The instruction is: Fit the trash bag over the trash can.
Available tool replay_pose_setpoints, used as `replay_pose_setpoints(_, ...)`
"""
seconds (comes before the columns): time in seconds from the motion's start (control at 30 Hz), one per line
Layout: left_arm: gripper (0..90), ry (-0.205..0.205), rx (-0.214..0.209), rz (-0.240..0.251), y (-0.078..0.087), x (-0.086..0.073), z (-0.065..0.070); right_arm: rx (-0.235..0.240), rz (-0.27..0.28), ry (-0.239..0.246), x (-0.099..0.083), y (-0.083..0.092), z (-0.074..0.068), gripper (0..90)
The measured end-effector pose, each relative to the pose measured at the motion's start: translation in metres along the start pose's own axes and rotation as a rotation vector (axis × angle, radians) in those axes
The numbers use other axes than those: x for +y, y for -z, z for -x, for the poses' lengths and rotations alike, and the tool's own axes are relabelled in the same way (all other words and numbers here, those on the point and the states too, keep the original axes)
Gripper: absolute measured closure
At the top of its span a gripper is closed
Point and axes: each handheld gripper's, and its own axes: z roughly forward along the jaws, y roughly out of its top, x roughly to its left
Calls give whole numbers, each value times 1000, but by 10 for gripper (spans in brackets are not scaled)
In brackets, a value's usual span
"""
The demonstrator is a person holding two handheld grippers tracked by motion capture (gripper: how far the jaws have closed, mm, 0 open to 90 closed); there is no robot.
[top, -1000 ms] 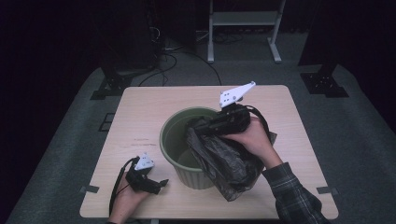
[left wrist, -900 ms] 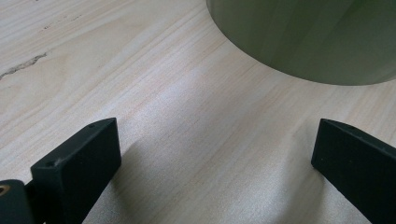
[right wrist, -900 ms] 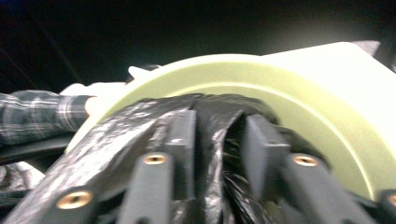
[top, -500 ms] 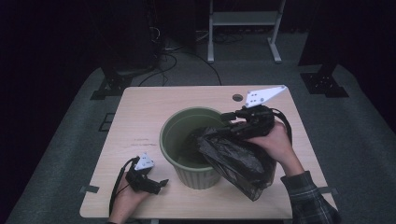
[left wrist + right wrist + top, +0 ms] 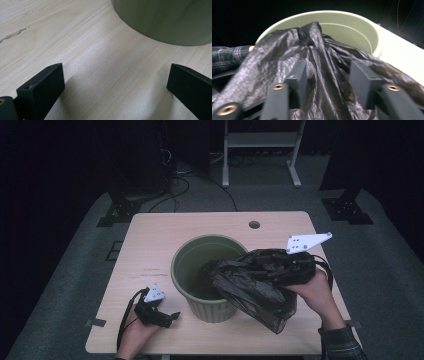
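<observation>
- left gripper (image 5: 172, 316) lies low on the wooden table (image 5: 150, 250), near the front left corner, in the person's left hand (image 5: 136, 327); its cable loops round that hand
- its jaws are spread wide, nothing between them; the left gripper view shows bare wood grain (image 5: 75, 50) between the two black jaws
- they point toward the green bucket (image 5: 195, 265), which stands just beside them; the bucket wall (image 5: 165, 20) curves across the top of the left gripper view, not touching the jaws
- bucket sits upright about mid-table, round rim up, mouth open on its left side
- black plastic bag (image 5: 255, 287) is draped over the bucket's right rim, part hanging inside, the rest bunched outside to the right and sagging toward the table's front edge
- small round hole (image 5: 254, 225) in the table top behind the bucket, well apart from it
- right gripper (image 5: 272, 272) held in the right hand (image 5: 312, 292) just right of the bucket, white three-cornered plate (image 5: 307, 241) sticking up on top
- right gripper jaws have just been closing, bag film lies between them; in the right gripper view (image 5: 328, 82) the crumpled bag (image 5: 317, 62) runs up between the two jaws toward the bucket rim (image 5: 352, 17)
- jaws partly apart with a bunched fold in the gap; cannot tell whether the pads actually press it
- plaid sleeve (image 5: 342, 342) at the bottom right of the high view, also at the left edge of the right gripper view (image 5: 227, 57)
</observation>
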Motion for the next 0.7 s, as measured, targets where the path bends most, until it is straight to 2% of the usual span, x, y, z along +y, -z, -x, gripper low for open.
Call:
replay_pose_setpoints(0.03, 0, 0, 0, 0, 0, 0, 0, 17, 5, -12, -3, -1, 2, 654)
replay_pose_setpoints(0.13, 0, 0, 0, -2, 0, 0, 0, 21, 14, -26, -5, -1, 7, 879)
replay_pose_setpoints(0.17, 0, 0, 0, -2, 0, 0, 0, 22, 24, -26, -4, 0, 8, 900)
replay_pose_setpoints(0.33, 0, 2, -1, 0, 0, 0, 0, 8, 38, -38, 1, -5, 15, 900)
replay_pose_setpoints(0.47, 0, 7, -26, 5, 5, 0, -2, 1, 42, -39, 6, -14, 23, 900)
replay_pose_setpoints(0.57, 0, -7, -30, 28, 11, 2, -3, -3, 47, -39, 10, -20, 29, 900)
replay_pose_setpoints(0.7, 0, -14, -64, 75, 22, 8, -3, -1, 49, -38, 11, -25, 35, 900)
